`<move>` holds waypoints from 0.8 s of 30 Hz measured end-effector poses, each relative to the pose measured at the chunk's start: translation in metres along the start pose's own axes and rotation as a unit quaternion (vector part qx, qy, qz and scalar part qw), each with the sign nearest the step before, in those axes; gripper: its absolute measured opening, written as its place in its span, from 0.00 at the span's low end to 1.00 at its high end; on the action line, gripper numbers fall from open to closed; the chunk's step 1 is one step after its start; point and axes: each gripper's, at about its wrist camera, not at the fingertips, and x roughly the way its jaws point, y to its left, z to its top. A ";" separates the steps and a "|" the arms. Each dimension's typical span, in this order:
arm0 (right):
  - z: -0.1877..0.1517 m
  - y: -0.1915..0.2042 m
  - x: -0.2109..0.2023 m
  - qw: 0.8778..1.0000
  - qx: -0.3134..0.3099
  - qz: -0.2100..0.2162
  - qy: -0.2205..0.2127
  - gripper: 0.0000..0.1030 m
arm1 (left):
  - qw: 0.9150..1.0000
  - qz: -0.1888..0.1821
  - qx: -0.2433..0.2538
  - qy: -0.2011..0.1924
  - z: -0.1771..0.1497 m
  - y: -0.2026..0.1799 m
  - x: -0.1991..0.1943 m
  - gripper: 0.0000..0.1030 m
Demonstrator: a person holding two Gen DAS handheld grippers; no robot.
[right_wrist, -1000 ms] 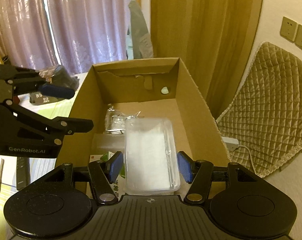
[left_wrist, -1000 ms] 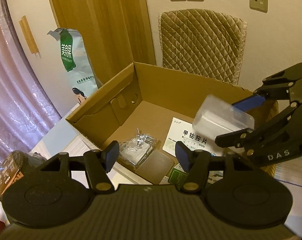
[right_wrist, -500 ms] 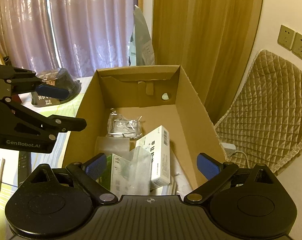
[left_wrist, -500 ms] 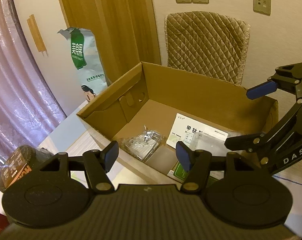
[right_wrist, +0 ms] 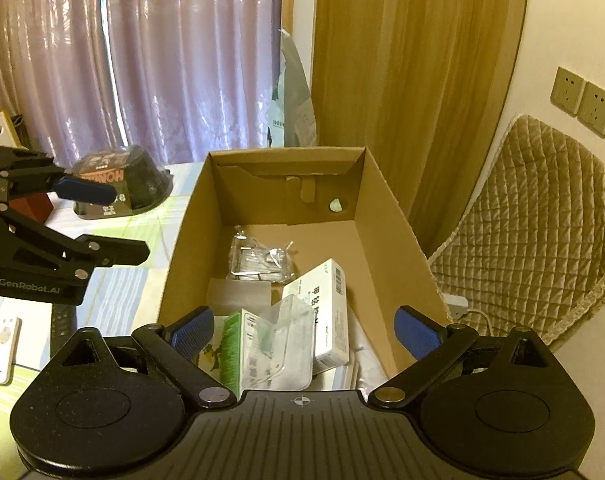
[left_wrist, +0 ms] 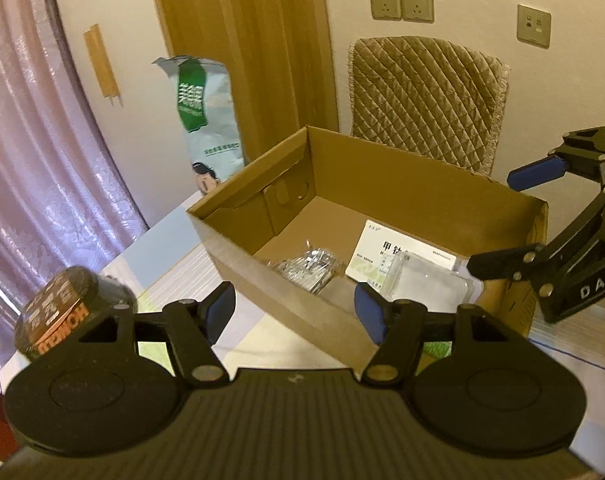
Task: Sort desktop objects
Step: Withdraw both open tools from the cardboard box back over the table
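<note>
Desktop objects lay left to right: a white remote (right_wrist: 5, 350) and black instant-noodle bowl (right_wrist: 122, 182) on the table, a clear plastic case (right_wrist: 280, 346) and white medicine box (right_wrist: 330, 310) in the cardboard box (right_wrist: 394, 220). Your left gripper (left_wrist: 294, 312) and right gripper (right_wrist: 304, 330) both gaped empty. You were between picks, I judge; next calls for reaching something outside the box.

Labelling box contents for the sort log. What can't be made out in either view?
- Green carton: right wrist view, lower part hidden by the right tool; left wrist view, hidden behind the box wall.
- White carton: left wrist view, print partly covered by the clear tray.
- Foil bag: contents too small, both views.
- Remote: right wrist view, mostly behind the left tool.
</note>
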 end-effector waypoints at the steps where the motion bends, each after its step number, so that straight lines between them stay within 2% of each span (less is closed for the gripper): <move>1: 0.000 0.002 -0.003 1.000 0.000 0.000 -0.002 0.96 | 1.000 0.003 -0.003 0.000 -0.003 0.002 -0.003 0.63; 9: 0.000 0.027 -0.022 0.999 -0.006 0.017 -0.028 0.96 | 0.999 0.038 -0.035 0.011 -0.040 0.024 -0.036 0.76; 14: 0.002 0.055 -0.027 0.998 -0.024 0.039 -0.046 0.96 | 0.994 0.085 -0.066 0.030 -0.082 0.047 -0.065 0.93; 18: 0.002 0.081 -0.026 0.996 -0.041 0.059 -0.051 0.96 | 0.988 0.113 -0.097 0.053 -0.118 0.063 -0.088 0.96; 24: 0.001 0.119 -0.022 0.992 -0.068 0.090 -0.055 0.96 | 0.974 0.155 -0.141 0.087 -0.175 0.085 -0.117 0.97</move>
